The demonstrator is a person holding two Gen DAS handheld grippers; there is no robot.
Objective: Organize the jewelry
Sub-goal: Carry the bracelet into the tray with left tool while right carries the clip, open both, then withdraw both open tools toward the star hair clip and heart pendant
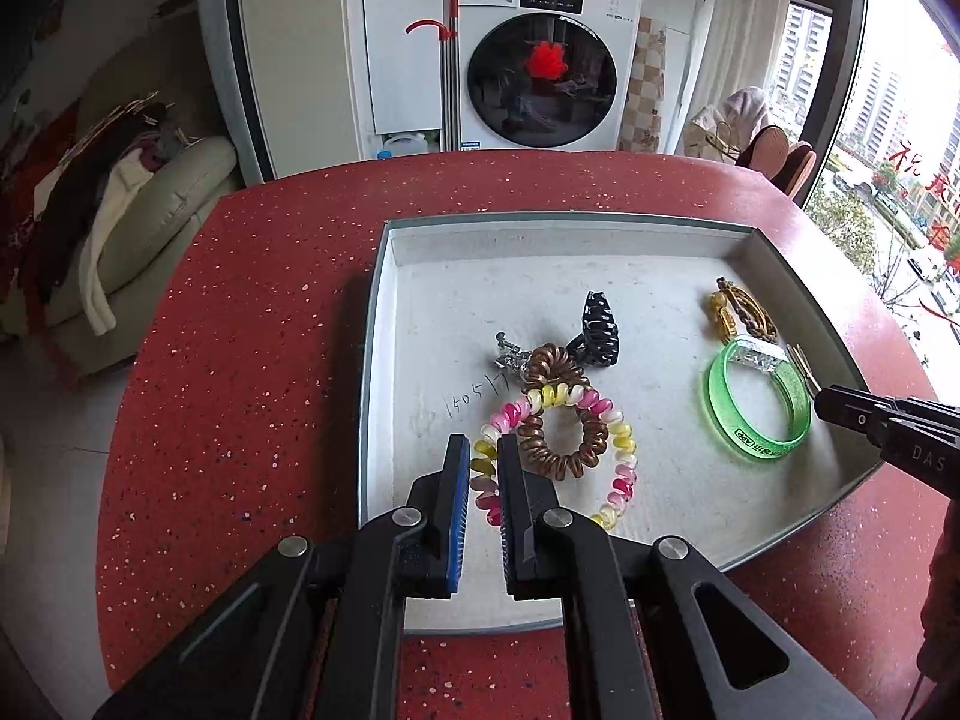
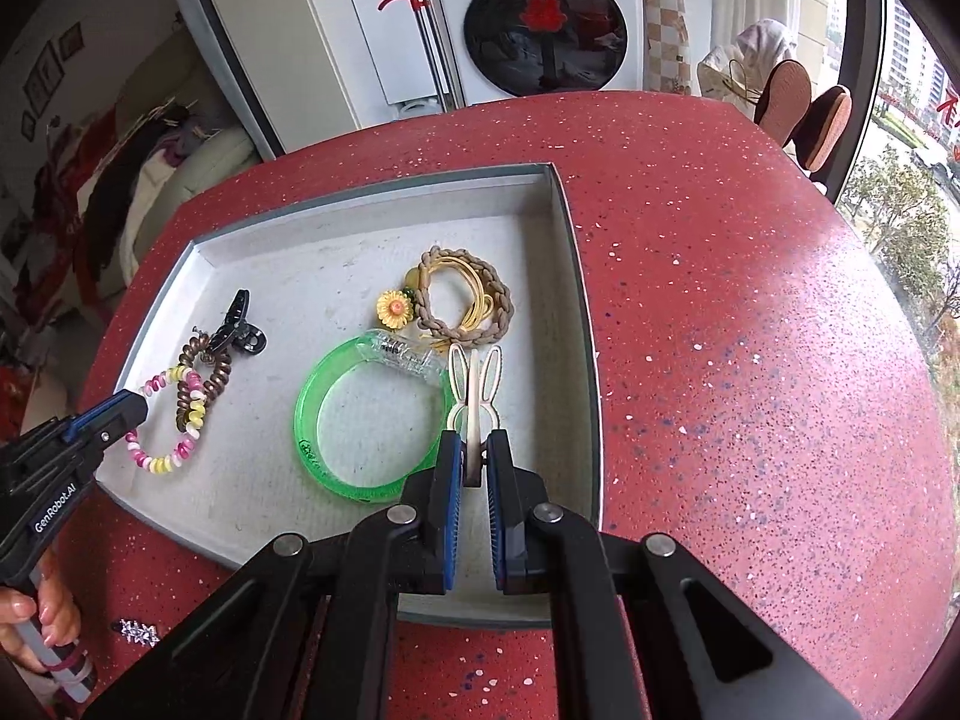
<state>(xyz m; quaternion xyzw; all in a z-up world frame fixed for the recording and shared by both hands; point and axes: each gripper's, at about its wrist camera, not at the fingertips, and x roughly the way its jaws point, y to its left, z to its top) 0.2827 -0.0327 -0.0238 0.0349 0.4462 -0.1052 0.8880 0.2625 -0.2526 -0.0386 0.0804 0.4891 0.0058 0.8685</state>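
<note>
A white tray with a grey rim (image 1: 384, 324) (image 2: 576, 276) sits on the red table. My left gripper (image 1: 483, 450) is shut on the pink-and-yellow spiral hair tie (image 1: 600, 408) (image 2: 180, 450), which lies with a brown spiral tie (image 1: 552, 372) (image 2: 216, 378). My right gripper (image 2: 474, 450) is shut on a cream bunny-ear hair clip (image 2: 474, 384) at the tray's right side. A green bracelet (image 1: 756, 402) (image 2: 336, 420), a black claw clip (image 1: 600, 330) (image 2: 237, 324), a small silver clip (image 1: 510, 354) and a braided tan tie with a yellow flower (image 2: 468, 300) (image 1: 738, 312) lie in the tray.
A small silver hair piece (image 2: 139, 633) lies on the red table (image 1: 240, 360) (image 2: 750, 300) outside the tray's near left corner. A washing machine (image 1: 540, 60) stands behind the table, a sofa with clothes (image 1: 120, 228) at the left, a window at the right.
</note>
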